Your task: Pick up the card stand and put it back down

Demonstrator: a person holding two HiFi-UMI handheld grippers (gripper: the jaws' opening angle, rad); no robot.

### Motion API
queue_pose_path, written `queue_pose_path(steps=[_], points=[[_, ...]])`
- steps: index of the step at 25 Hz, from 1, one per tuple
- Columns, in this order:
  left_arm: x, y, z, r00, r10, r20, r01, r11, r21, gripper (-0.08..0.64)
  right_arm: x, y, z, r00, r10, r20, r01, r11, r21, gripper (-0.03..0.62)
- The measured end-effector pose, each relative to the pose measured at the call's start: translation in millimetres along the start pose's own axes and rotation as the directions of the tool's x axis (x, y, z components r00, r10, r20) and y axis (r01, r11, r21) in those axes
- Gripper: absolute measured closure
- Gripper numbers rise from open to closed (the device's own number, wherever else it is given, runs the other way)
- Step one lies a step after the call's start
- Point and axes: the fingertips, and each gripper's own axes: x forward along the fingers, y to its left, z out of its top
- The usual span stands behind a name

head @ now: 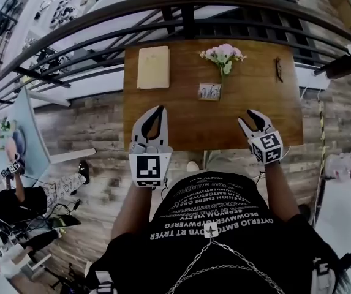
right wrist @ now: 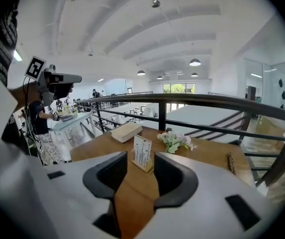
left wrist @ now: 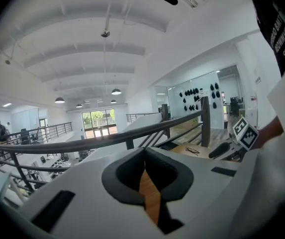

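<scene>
On the wooden table (head: pixel 181 127), the left gripper (head: pixel 158 110) sits at 7 o'clock, clenched on nothing. The right gripper (head: pixel 247 116) at 5 o'clock is released and empty. The card stand (head: pixel 209 92) stands upright mid-table, at the right gripper's 11 o'clock. This looks like the approach step: next, advance, straddle the card, squeeze.

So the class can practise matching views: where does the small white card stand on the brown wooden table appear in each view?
Head view: small white card stand mid-picture on the brown wooden table, just below the pink flowers.
Left gripper view: not in it.
Right gripper view: centre, left of the flowers.
Shared landmark: the dark metal railing, in all three.
</scene>
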Motion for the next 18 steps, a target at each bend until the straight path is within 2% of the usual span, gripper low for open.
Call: queue_pose_path(steps=[4, 11, 18], points=[[21.6, 7.5, -1.8, 1.000, 0.007, -0.012, -0.007, 1.000, -0.015, 0.532, 29.0, -6.7, -4.9, 0.998, 0.060, -0.010, -0.060, 0.998, 0.020, 0.416], [57.3, 13.4, -14.4, 0.999, 0.005, -0.049, -0.006, 0.999, -0.033, 0.533, 80.8, -11.9, -30.1, 0.985, 0.152, -0.080, -0.150, 0.988, 0.028, 0.416], [85.4, 17.2, -31.1, 0.995, 0.010, -0.102, -0.016, 0.998, -0.055, 0.534, 131.0, -20.4, -56.1, 0.966, 0.210, -0.152, -0.205, 0.978, 0.045, 0.416]])
